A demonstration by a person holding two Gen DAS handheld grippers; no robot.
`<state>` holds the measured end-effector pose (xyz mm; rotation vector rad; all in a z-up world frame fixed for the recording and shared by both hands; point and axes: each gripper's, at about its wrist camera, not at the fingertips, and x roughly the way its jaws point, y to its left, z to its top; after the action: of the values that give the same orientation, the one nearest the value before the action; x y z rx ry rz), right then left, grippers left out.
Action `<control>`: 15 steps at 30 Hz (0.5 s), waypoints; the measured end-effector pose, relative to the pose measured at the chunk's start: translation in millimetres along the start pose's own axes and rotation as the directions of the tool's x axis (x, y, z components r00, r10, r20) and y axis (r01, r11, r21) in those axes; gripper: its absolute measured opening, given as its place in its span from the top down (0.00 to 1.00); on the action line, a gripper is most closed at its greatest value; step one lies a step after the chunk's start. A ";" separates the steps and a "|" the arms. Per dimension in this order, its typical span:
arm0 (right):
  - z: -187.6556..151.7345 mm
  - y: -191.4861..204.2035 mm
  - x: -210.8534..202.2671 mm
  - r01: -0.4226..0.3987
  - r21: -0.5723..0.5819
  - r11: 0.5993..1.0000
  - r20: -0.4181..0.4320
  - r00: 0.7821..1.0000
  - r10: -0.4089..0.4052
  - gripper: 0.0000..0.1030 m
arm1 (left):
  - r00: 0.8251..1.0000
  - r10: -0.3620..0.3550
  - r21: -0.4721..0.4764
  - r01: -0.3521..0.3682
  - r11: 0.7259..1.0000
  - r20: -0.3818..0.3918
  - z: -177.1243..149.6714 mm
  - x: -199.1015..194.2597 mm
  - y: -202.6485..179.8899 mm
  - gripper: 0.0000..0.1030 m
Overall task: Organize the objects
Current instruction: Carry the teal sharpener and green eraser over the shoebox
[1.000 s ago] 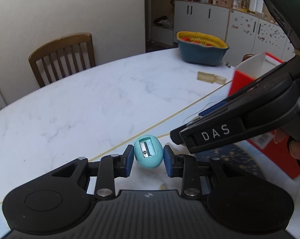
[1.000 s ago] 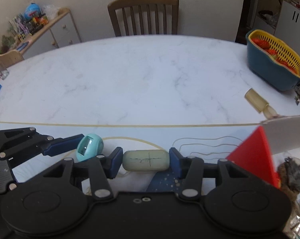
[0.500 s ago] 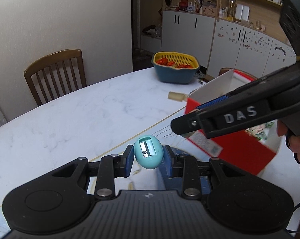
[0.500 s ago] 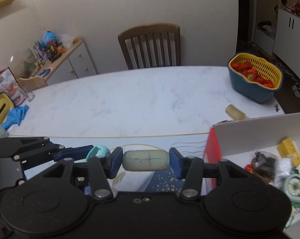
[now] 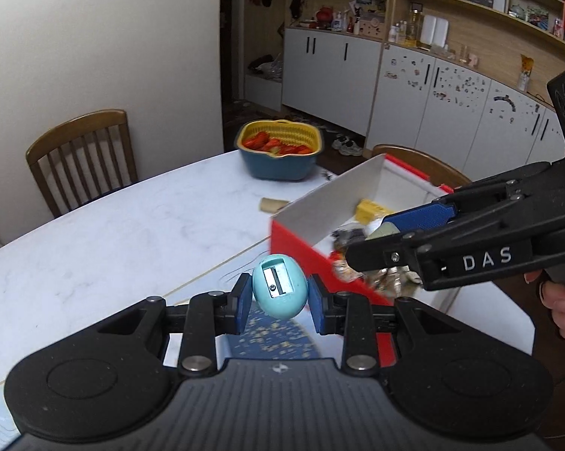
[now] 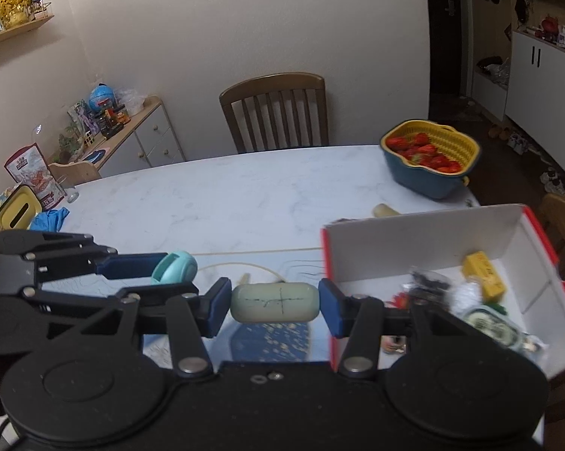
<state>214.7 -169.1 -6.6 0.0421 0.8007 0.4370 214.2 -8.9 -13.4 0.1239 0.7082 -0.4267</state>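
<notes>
Carrying both loads right over the red box [image 6: 538, 233]: left gripper [image 5: 279, 295] clamps the sharpener [image 5: 279, 286], right gripper [image 6: 274, 302] clamps the eraser [image 6: 274, 301]; release low, clear of its near wall.

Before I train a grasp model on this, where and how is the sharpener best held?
Across its middle, one finger on each flank, coming from the rounded end opposite its blade face. The left gripper holds the sharpener that way: the egg shape is widest there, and the flat blade face stays unobstructed.
</notes>
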 end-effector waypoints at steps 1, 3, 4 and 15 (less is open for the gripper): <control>-1.5 -4.8 -3.8 0.002 0.001 1.000 0.002 1.000 -0.002 0.52 | 1.000 -0.002 0.005 0.002 1.000 0.002 2.1 1.3 -5.7 0.70; -4.2 -14.9 -10.3 0.006 0.001 1.000 0.005 1.000 -0.006 0.52 | 1.000 -0.006 0.012 0.006 1.000 0.005 6.0 3.8 -17.6 0.70; -5.4 -19.4 -12.7 0.011 0.000 1.000 0.007 1.000 -0.011 0.52 | 1.000 -0.007 0.015 0.007 1.000 0.005 7.8 5.4 -23.7 0.70; -19.6 -82.0 -35.6 0.042 0.007 0.999 0.009 0.999 -0.042 0.52 | 1.000 -0.016 0.015 0.016 1.000 -0.010 20.8 35.3 -73.5 0.70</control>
<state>208.9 -260.3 -12.3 0.0331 0.7928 0.3939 219.8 -92.7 -18.3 0.1347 0.7162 -0.4467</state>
